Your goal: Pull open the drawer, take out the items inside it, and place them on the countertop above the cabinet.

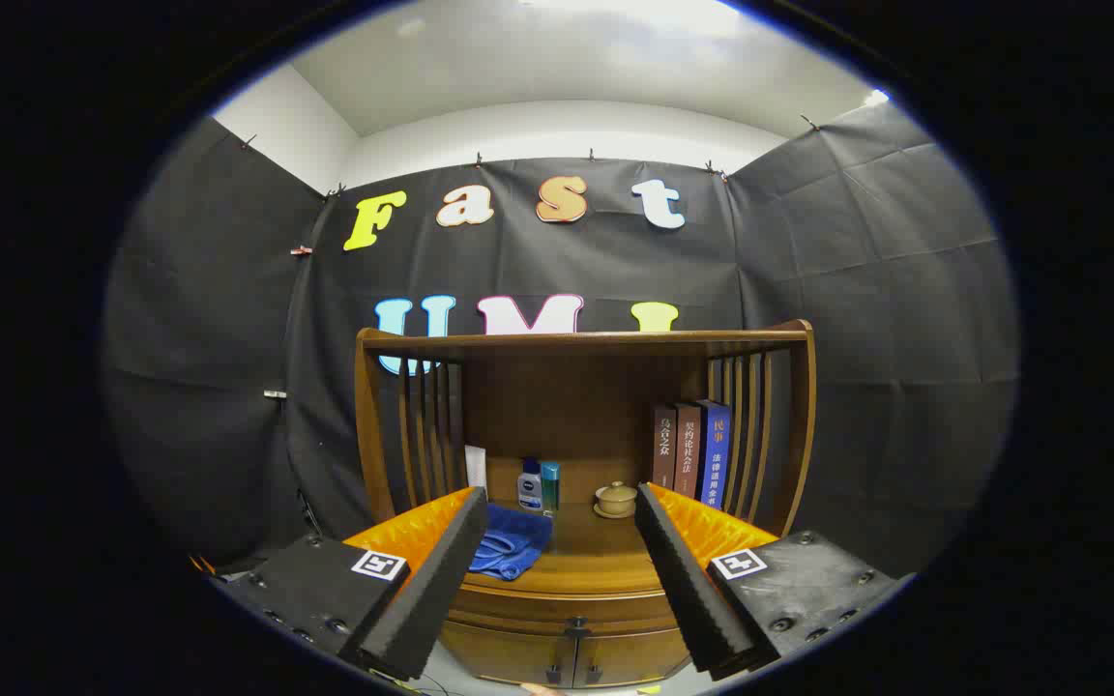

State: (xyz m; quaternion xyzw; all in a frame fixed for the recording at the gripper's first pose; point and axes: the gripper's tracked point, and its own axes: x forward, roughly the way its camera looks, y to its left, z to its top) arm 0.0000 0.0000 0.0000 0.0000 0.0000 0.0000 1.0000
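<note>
A wooden cabinet [576, 387] with slatted sides stands ahead of me against the booth wall. Its countertop [596, 556] lies just beyond my fingertips. Below the countertop's front edge sits the drawer front [557, 614], closed, with a small dark knob [576, 623]. Two lower doors with dark handles [571, 672] are underneath. My gripper [557, 599] is open, its fingers [431, 590] spread wide to either side of the cabinet front, with nothing between them.
On the countertop lie a folded blue cloth [509, 546], a small white-and-blue bottle [529, 486], a teal bottle [550, 486], and a tan lidded cup on a saucer [616, 500]. Three books [692, 449] stand upright at the right. A white card [476, 469] leans at the back left.
</note>
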